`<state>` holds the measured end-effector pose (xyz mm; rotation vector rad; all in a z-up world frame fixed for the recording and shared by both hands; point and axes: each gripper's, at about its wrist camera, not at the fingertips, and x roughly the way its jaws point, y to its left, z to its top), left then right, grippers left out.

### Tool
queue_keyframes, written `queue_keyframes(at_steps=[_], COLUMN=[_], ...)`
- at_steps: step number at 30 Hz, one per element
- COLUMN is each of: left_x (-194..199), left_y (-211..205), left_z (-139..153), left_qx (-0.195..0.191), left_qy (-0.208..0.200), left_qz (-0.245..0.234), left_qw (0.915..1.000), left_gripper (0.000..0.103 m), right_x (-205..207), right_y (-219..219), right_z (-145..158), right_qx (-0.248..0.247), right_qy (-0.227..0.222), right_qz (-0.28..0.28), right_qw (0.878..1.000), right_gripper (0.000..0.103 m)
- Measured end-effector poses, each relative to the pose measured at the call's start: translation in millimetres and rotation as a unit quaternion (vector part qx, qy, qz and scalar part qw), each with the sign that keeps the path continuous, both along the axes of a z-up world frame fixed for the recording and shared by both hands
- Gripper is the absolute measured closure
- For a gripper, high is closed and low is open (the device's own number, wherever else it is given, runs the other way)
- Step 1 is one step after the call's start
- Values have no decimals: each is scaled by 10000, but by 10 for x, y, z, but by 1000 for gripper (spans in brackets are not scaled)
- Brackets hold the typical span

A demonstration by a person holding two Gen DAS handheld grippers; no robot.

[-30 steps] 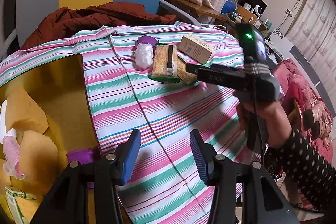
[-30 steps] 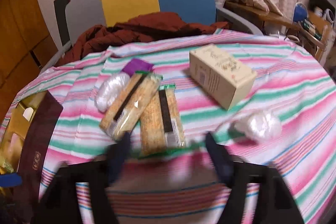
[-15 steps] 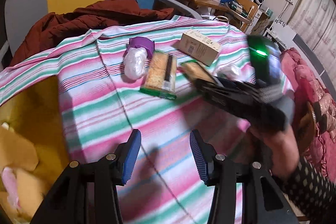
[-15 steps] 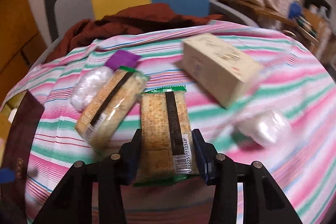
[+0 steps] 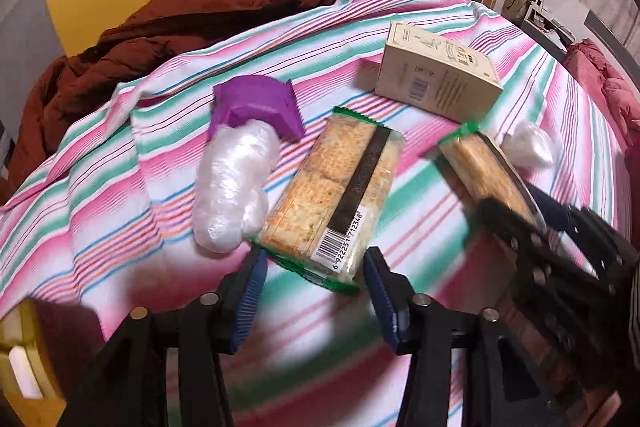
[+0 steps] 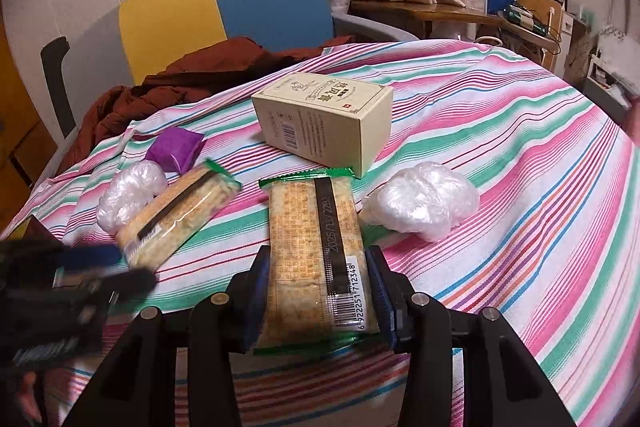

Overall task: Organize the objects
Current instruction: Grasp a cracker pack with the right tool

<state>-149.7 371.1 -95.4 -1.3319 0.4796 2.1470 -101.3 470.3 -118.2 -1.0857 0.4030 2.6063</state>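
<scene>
Right gripper (image 6: 318, 291): blue ribbed pads pressed against both long edges of a cracker pack (image 6: 318, 259), which lies lengthwise between them at lower centre of the right wrist view, barcode end nearest the camera. Jaws closed in on it within the last second; the pack sits on the striped tablecloth (image 6: 520, 155).

Left gripper (image 5: 312, 291): jaws spread and recently widening, flanking the near barcode end of a second cracker pack (image 5: 336, 199) at centre of the left wrist view. Whether the pads touch it cannot be told. In the right wrist view this gripper is a blurred dark shape at lower left.

Around the held pack, right wrist view:
- Second cracker pack, left of centre, lying diagonally.
- Clear plastic bundle (image 6: 424, 199), just right of the held pack's far end.
- Another clear plastic bundle (image 6: 130, 195), at the left, touching the second pack.
- Purple item (image 6: 176, 149), behind that bundle.
- Cream carton (image 6: 328, 119), lying on its side, upper centre, close behind the held pack's green end.

Background:
- Rust-brown garment (image 6: 192, 79) heaped beyond the cloth's far edge.
- Chair back (image 6: 224, 3), yellow and blue panels, upper centre.
- Curtains and a cluttered shelf at upper right.
</scene>
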Motion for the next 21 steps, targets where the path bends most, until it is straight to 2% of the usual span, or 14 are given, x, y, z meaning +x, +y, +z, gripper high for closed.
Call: queue_keyframes(at_steps=[3,8,13,17,21], left_x=[-43,-19,51,26,-11], left_y=[73,224,184,215,368], left_z=[6,-31,33,76,44], left_qx=[-10,6,497,253,-45], left_qy=[118,162,-164,384,594], left_qz=[-116,-621,-668,-443,-715], left_qw=[9999,9979,9964,9980,9957], left_gripper=[49,45,49,47,46], right_x=[29,44,74,91,157], right_y=[8,20,58,51,139], right_z=[-9,-19,-21,-15,-11], right_qx=[-22,-63,-195,-144,-343], right_qy=[37,67,164,204,357], right_qz=[-1,0,-22,-122,-334], right_qw=[10000,10000,9997,9996,9982], right_gripper=[56,56,56,56,57])
